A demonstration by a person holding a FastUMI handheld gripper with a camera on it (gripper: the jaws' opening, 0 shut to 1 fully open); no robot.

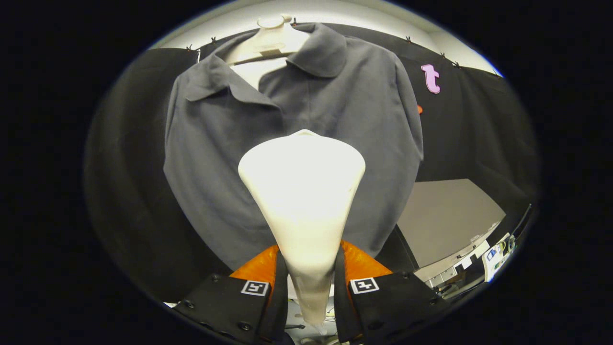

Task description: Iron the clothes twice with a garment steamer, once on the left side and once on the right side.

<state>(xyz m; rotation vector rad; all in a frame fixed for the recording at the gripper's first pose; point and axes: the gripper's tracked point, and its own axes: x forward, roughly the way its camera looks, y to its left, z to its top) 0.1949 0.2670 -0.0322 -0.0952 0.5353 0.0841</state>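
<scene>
Right now, what I read off my gripper view:

Gripper: my gripper (pixel 310 287) is clenched on the garment steamer (pixel 302 191), both fingers pressing its narrow handle from either side.

Steamer: I see it as a pale, cone-shaped body rising from between the fingers and widening to a broad head ahead of them; it stands roughly upright, glaring under the light.

Steamer head: it sits in front of the lower middle of the shirt; I cannot tell whether it touches the cloth or is just short of it.

Clothes: a dark grey collared shirt (pixel 230 163) hangs beyond the steamer on a pale hanger form (pixel 268 40), collar open, its front facing me.

Shirt sides: grey cloth shows on both sides of the steamer head.

Backdrop: black booth cloth (pixel 129 182) behind and beside the shirt.

Off to the right: a grey panel (pixel 445 215), with small cluttered items (pixel 493 251) below it, too small to name.
</scene>
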